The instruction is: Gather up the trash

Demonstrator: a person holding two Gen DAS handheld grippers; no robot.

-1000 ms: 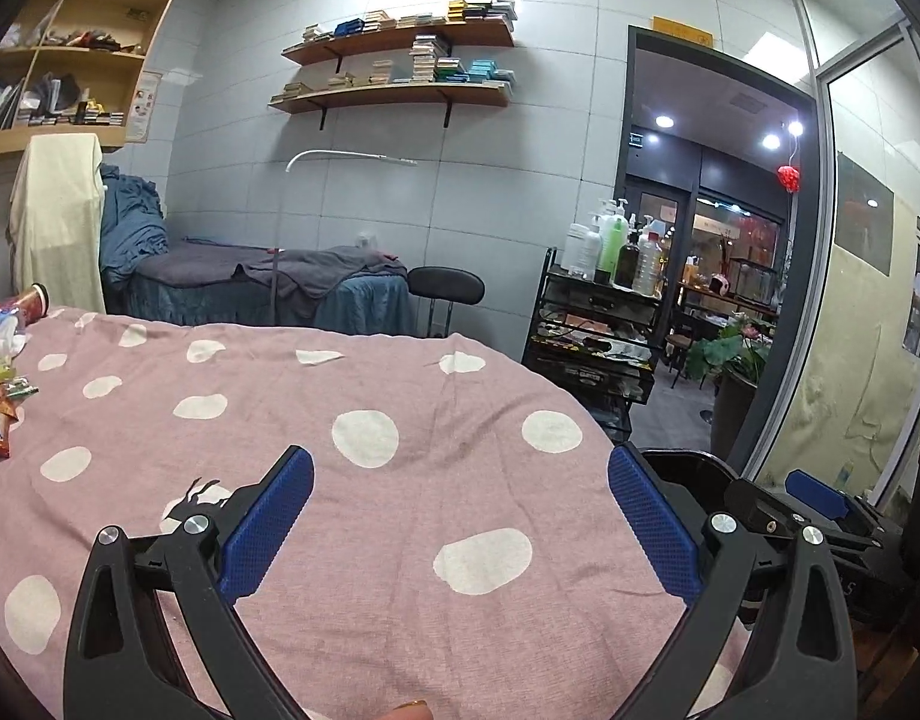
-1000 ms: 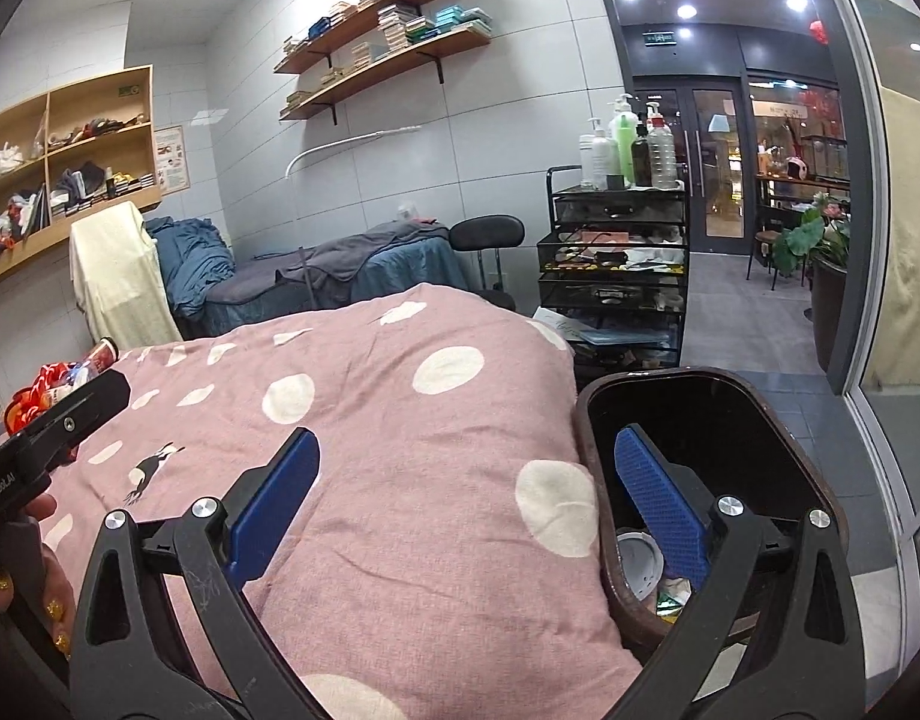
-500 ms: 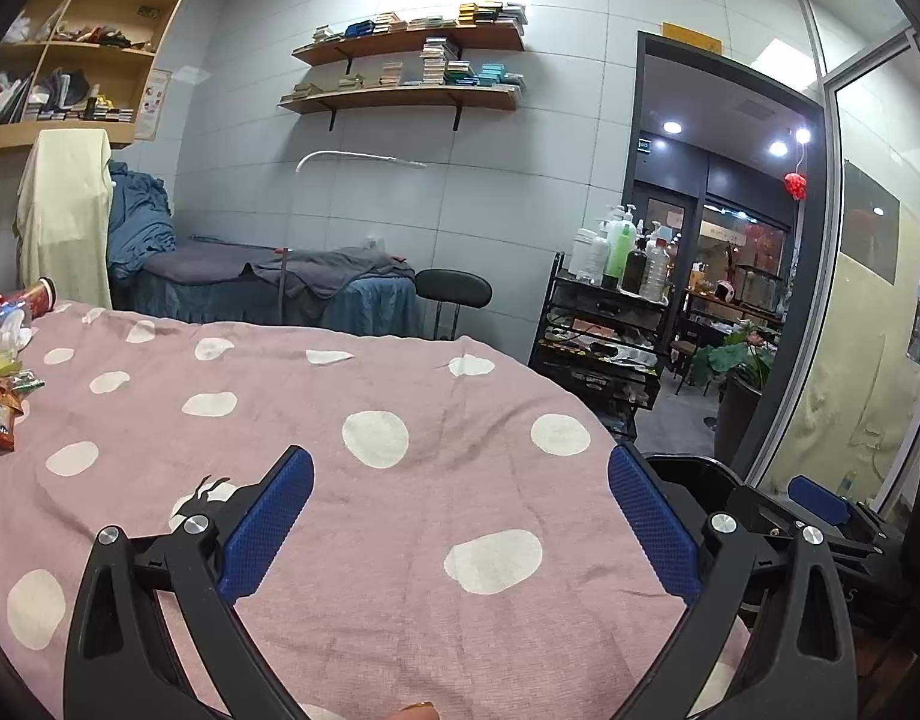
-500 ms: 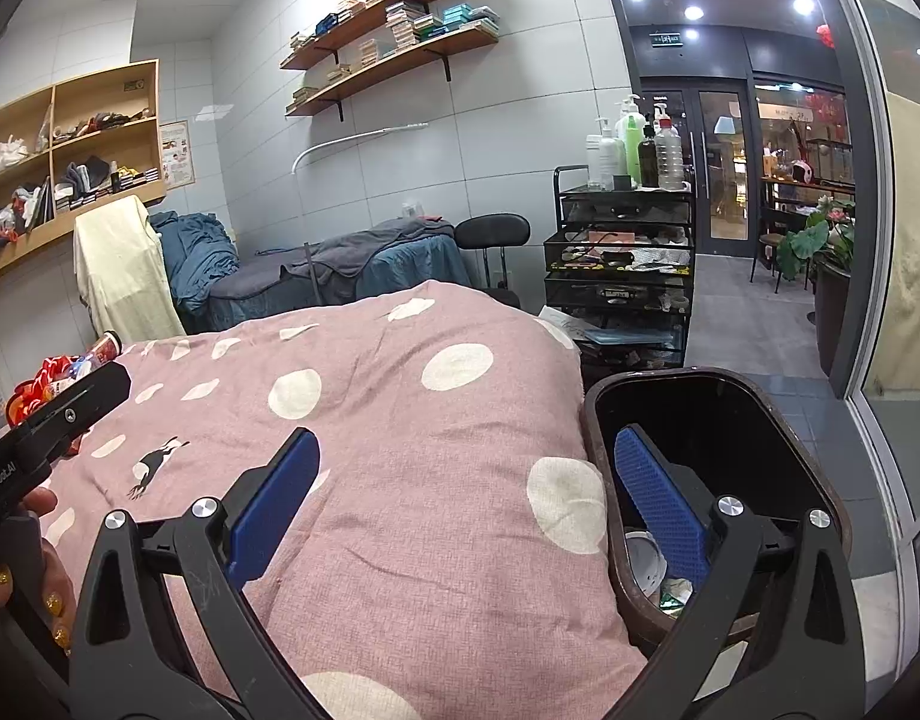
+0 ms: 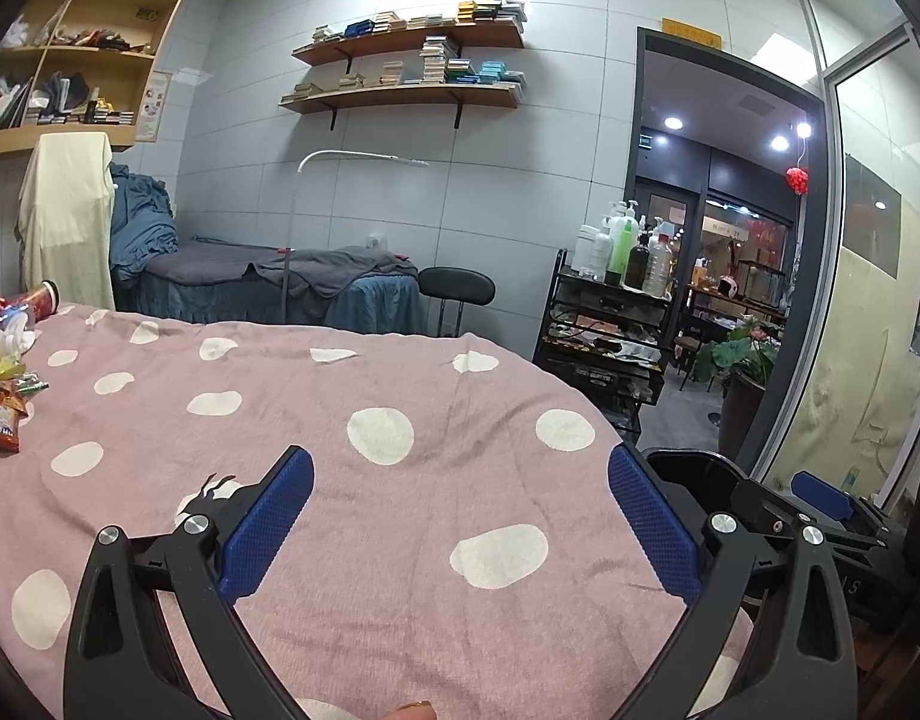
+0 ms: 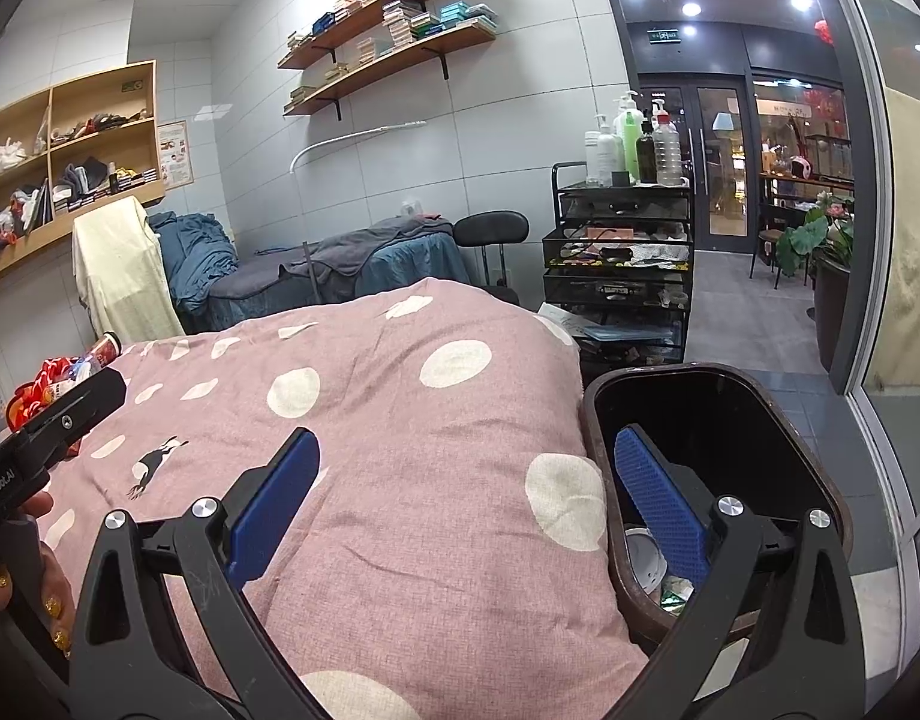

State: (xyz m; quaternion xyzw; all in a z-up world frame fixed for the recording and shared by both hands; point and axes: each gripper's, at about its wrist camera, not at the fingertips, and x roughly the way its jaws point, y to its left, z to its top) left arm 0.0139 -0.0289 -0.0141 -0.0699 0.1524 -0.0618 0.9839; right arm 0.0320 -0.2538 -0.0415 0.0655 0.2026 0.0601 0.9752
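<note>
A: Left tongs (image 5: 460,516)?
B: Spread wide, nothing between the blue pads (image 5: 268,528), hovering over the pink polka-dot bedspread (image 5: 400,540).

A: Right tongs (image 6: 466,498)?
B: Also spread wide and holding nothing. Left pad over the bedspread (image 6: 400,480), right pad (image 6: 658,510) above the mouth of the dark bin (image 6: 808,450).

A: Bin position?
B: Just beside the bed's right edge, touching the hanging cover. Inside, low down, a white round lid or cup (image 6: 646,558) and a scrap of green wrapper (image 6: 676,591).

A: Trash to collect?
B: Heaped at the far left of the bed: snack wrappers (image 5: 1,414), a plastic bottle (image 5: 10,324) and a red can (image 5: 40,297). Seen from the right wrist too, as a red pile (image 6: 34,390) partly hidden behind the black body of the left tool (image 6: 46,432). Well apart from both tongs.

A: Hand visible?
B: Left hand (image 6: 34,570) at the lower left edge, gold-painted nails, wrapped around the tool's handle.

A: Around the room?
B: Black trolley (image 6: 616,276) with bottles beyond the bed; wall shelves (image 5: 412,66) stacked with boxes.
</note>
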